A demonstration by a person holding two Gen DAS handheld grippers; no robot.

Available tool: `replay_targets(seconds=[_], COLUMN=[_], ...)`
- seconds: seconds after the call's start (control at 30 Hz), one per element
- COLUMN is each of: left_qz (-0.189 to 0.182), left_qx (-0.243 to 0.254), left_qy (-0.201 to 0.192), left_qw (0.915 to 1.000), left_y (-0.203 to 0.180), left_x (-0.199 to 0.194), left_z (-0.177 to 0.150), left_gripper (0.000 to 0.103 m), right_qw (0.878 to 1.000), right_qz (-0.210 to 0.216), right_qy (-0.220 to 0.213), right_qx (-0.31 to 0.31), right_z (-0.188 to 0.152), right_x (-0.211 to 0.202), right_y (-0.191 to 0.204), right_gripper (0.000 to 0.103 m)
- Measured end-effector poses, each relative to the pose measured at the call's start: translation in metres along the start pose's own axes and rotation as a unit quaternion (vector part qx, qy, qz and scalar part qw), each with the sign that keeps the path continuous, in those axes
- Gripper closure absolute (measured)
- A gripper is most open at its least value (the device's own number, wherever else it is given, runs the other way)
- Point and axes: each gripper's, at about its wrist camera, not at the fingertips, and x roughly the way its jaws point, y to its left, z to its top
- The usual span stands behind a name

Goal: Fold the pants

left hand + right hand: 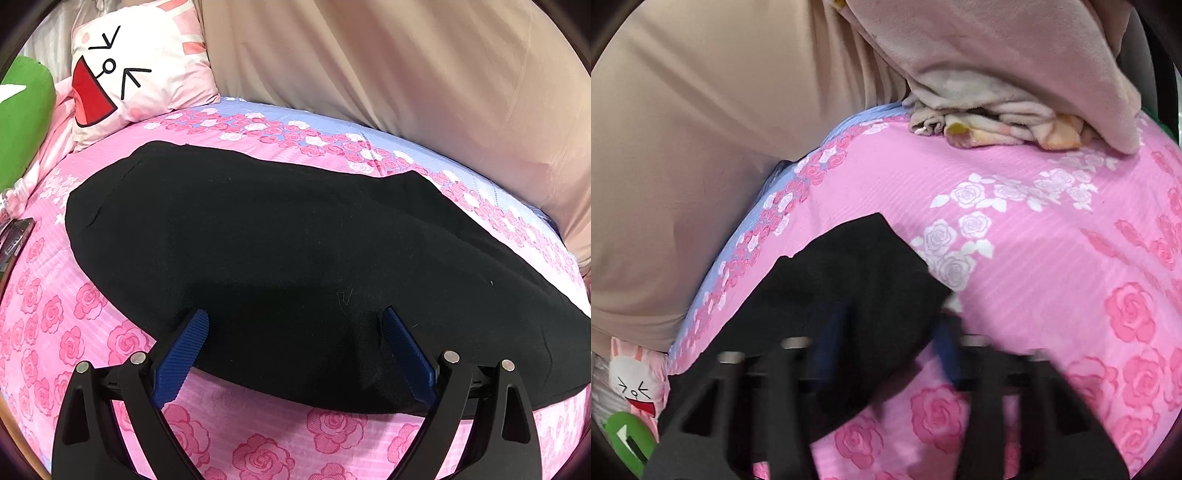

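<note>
Black pants (280,251) lie spread flat across a pink rose-print bedspread (74,317). My left gripper (295,325) is open, its blue fingertips (192,343) wide apart over the near edge of the pants, holding nothing. In the right wrist view one end of the pants (857,280) lies with an angled corner on the bedspread (1052,258). My right gripper (894,332) is blurred by motion; its blue fingers (831,343) stand apart over that end of the pants, and it looks open.
A white cartoon pillow (136,74) and a green cushion (22,118) lie at the bed's far left. A beige curtain (406,74) hangs behind the bed. A crumpled beige blanket (997,92) sits on the bed's far end. A dark flat object (14,240) lies at the left edge.
</note>
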Motion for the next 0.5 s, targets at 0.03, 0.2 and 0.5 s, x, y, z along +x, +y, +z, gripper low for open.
replay_targets(seconds=[0.03,0.2,0.5], left_qz=[-0.003,-0.022,-0.089], left_qx=[-0.002,-0.013,-0.057], left_qy=[-0.001,-0.006,-0.026], left_qw=[1.0,0.9997,0.9941], left_y=[0.001,0.007,0.027], left_x=[-0.001,-0.005,-0.015], left_z=[0.0,0.001,-0.001], left_gripper=[0.011,0.011,0.011], right_qw=[1.0,0.991,0.909], right_qz=[0.005,0.075,0.219], right_qy=[-0.013,-0.074,0.099], right_qx=[0.001,-0.087,-0.341], right_z=[0.002,0.004,-0.163], right_x=[-0.007,-0.065,-0.002], right_y=[0.007,0.103,0.357], right_gripper=[0.095,0.095,0.064])
